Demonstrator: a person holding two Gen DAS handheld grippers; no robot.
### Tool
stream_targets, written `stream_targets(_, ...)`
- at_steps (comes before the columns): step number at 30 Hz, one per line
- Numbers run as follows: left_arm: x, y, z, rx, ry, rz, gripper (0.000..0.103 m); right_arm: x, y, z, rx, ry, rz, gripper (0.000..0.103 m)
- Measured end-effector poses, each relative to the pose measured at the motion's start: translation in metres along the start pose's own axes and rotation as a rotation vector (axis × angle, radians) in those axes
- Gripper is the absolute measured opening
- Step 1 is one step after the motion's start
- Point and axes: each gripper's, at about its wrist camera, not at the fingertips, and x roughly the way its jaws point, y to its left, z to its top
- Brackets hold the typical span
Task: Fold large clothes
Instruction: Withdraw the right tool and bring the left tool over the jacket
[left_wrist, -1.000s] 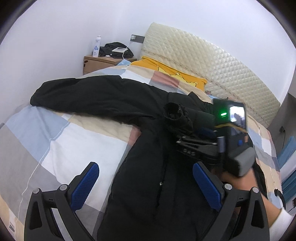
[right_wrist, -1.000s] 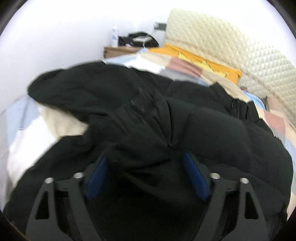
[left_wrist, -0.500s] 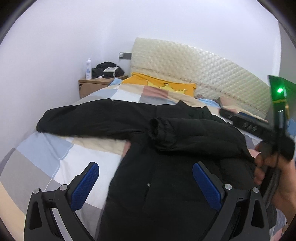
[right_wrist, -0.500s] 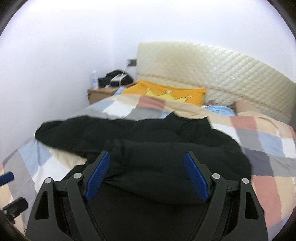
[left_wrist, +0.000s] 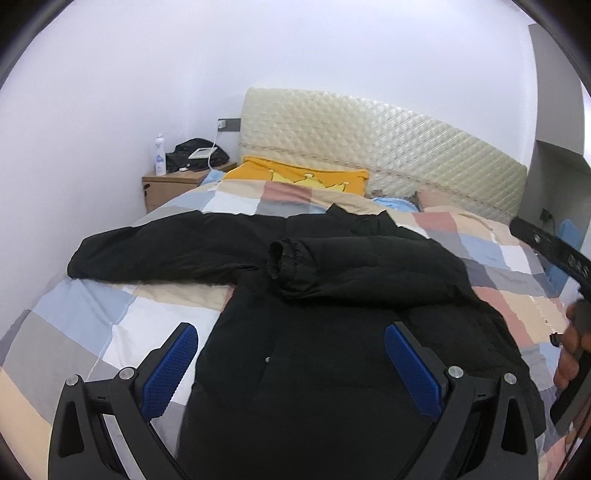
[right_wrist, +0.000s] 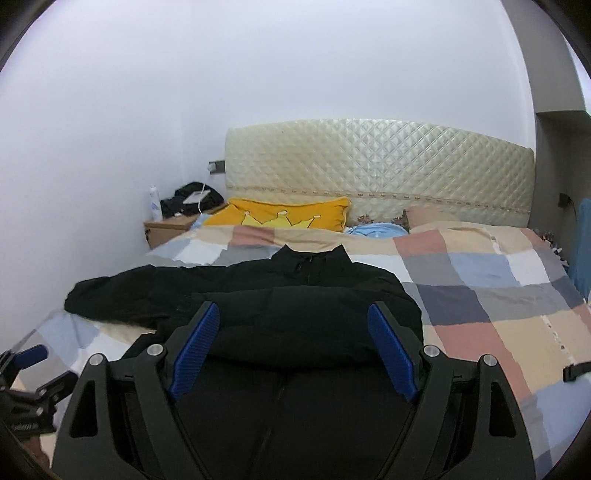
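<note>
A black padded jacket (left_wrist: 332, 325) lies on the checked bedspread (left_wrist: 92, 314). Its right sleeve (left_wrist: 351, 266) is folded across the chest, the cuff near the middle. Its left sleeve (left_wrist: 155, 251) stretches out flat to the left. My left gripper (left_wrist: 288, 365) is open and empty, held above the jacket's lower front. My right gripper (right_wrist: 291, 350) is open and empty, above the jacket (right_wrist: 295, 306) and pulled back from the folded sleeve. The right gripper's body shows at the right edge of the left wrist view (left_wrist: 569, 332), held by a hand.
A quilted cream headboard (right_wrist: 388, 170) stands at the far end. A yellow pillow (right_wrist: 284, 218) lies below it. A wooden nightstand (left_wrist: 173, 184) with a bottle and a black bag stands at the far left. White walls close the left and the back.
My right gripper let go of the right sleeve, which now lies folded across the chest, and pulled back and up. My left gripper also rose and drew back.
</note>
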Motion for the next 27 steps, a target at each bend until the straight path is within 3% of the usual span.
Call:
stream_targets(4, -0.003, -0.013, -0.006, 0.038, 0.001, -0.005, 0.102, -0.022, -0.004, -0.015, -0.047, 0.005, -0.038, 0.083)
stream_targets(12, -0.019, -0.028, -0.024, 0.071, 0.005, -0.017, 0.102, -0.078, -0.029, -0.04, 0.069, 0.011, 0.006, 0.083)
stream_targets(15, -0.021, -0.028, -0.028, 0.059, 0.011, -0.035, 0.102, -0.092, -0.03, -0.05, 0.027, 0.023, -0.033, 0.083)
stream_targets(27, -0.02, -0.047, -0.049, 0.101, 0.032, -0.092, 0.102, -0.132, -0.044, -0.093, -0.008, 0.048, -0.044, 0.083)
